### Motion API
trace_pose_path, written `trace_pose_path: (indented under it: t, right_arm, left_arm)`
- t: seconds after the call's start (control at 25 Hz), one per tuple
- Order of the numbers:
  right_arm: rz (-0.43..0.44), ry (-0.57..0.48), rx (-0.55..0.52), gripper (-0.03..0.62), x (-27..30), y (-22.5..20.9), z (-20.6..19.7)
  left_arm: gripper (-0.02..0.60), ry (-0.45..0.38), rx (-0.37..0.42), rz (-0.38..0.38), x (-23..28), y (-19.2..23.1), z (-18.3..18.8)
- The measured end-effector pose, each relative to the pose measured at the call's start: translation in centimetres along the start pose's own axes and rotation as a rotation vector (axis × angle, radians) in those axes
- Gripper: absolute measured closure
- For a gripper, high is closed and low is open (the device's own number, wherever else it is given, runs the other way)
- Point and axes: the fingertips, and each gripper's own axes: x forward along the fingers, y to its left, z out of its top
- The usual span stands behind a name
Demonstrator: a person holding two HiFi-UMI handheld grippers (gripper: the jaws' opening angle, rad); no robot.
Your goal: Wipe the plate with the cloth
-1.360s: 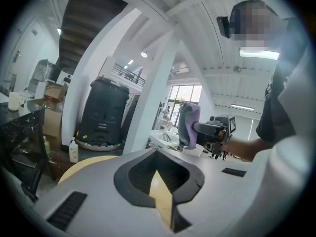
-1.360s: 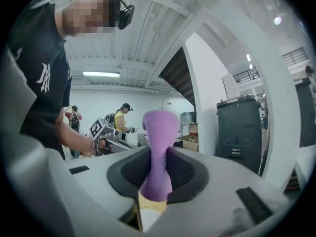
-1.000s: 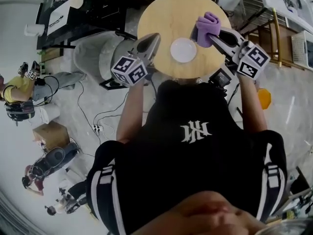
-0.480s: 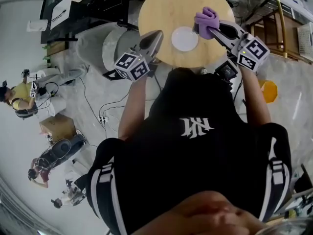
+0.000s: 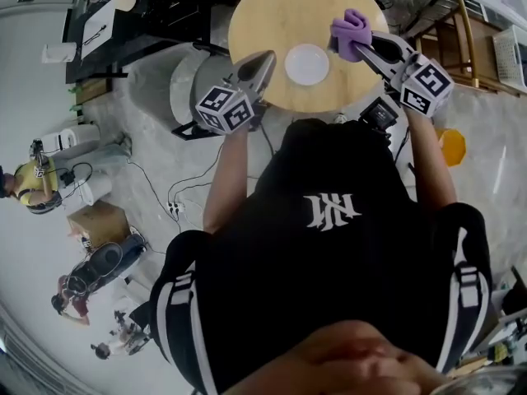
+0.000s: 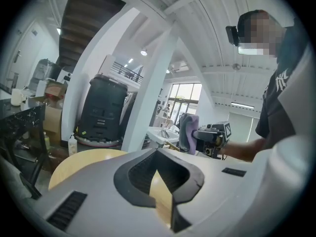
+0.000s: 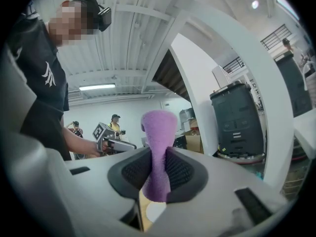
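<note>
Though largely jaw-hidden, plate (image 7: 157, 212) beside cloth (image 7: 159, 142)

Left gripper (image 5: 265, 58) closed, right gripper (image 5: 368, 48) clamped

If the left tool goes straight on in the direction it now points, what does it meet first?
Probably the round wooden table: the shut left tool tilts slightly down over its edge, and wood shows past its tips. The line seems to pass beside the white plate, though depth is unclear.

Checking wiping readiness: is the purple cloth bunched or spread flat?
Bunched: the purple cloth stands as a pinched wad in the right claw.
</note>
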Motion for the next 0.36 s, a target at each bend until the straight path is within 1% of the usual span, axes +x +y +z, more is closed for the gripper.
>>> trace_pose_path:
  t: [0.12, 0.36]
  right_arm:
    - [-0.001, 0.007, 0.001, 0.522, 0.3, 0.2, -0.4]
    - [0.013, 0.039, 0.002, 0.522, 1.1, 0.7, -1.5]
  left_arm:
    - [0.580, 0.003, -0.012, 0.003, -0.1, -0.1, -0.8]
    - [0.580, -0.020, -0.041, 0.008, -0.5, 0.2, -1.2]
